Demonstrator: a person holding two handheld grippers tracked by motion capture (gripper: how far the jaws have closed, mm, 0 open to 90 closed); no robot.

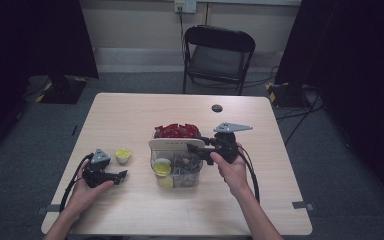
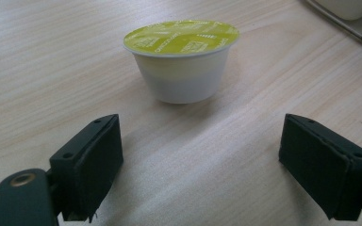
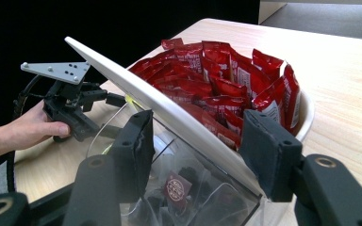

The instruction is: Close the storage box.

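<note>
A white capsule with a yellow-green foil lid (image 2: 181, 61) stands upright on the wooden table (image 1: 130, 115), just ahead of my left gripper (image 2: 200, 141). That gripper is open wide with nothing between its jaws. From above, the capsule (image 1: 123, 155) sits just beyond the left gripper (image 1: 122, 175). A clear compartment box (image 1: 180, 175) at mid-table has its white lid (image 3: 122, 77) tilted up. My right gripper (image 3: 195, 127) is open, one jaw on each side of the lid's edge. I cannot tell whether they touch it. Another yellow capsule (image 1: 162, 168) lies inside the box.
Red sachets (image 3: 217, 80) are piled in a white dish (image 3: 306, 113) behind the box. A small dark disc (image 1: 217, 108) lies near the table's far edge. A black folding chair (image 1: 217, 52) stands beyond the table. Dark curtains flank the room.
</note>
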